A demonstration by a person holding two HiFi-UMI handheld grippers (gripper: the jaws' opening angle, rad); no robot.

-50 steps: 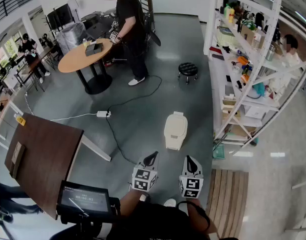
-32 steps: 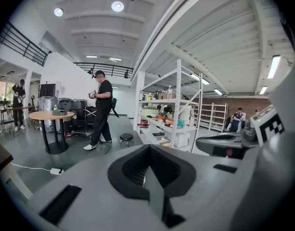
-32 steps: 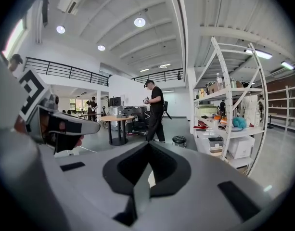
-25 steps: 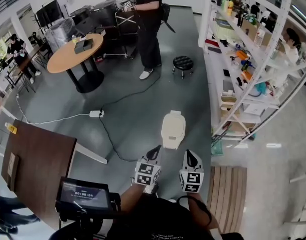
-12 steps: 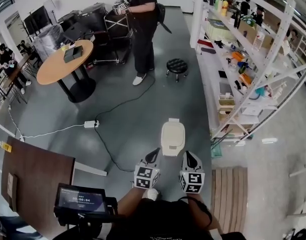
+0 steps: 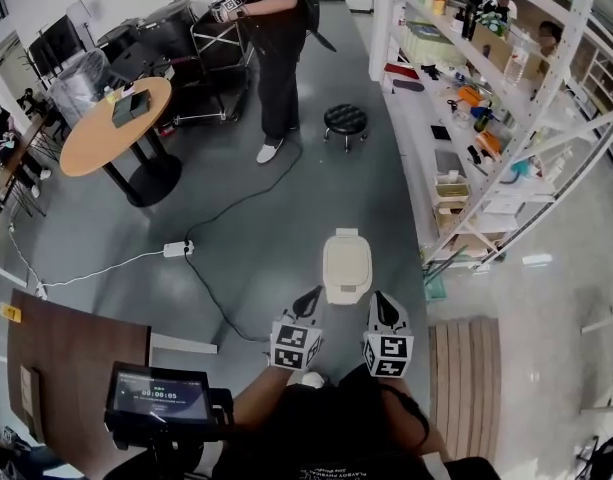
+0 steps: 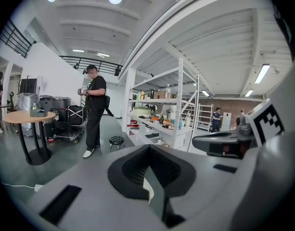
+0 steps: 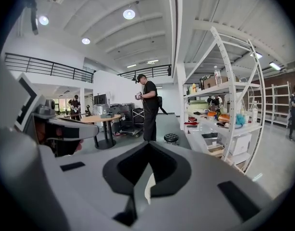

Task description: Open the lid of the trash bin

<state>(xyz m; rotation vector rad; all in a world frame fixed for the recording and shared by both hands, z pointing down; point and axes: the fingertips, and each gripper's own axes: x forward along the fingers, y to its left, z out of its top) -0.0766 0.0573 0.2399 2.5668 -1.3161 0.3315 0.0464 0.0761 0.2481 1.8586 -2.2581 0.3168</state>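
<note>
plainly, head view: the trash bin (image 6: 347, 265) stands on the grey floor (image 6: 246, 258), lid down, just ahead of both grippers and apart from them. the left gripper (image 6: 308, 303) and right gripper (image 6: 379, 308) are held side by side, tips toward the bin. shelving (image 6: 466, 118) stands to the bin's right.

left gripper view: jaws pressed together, nothing held. a standing person (image 7: 94, 110), a round table (image 7: 29, 117) and a stool (image 7: 116, 140) lie ahead.

right gripper view: jaws likewise together, empty.
</note>
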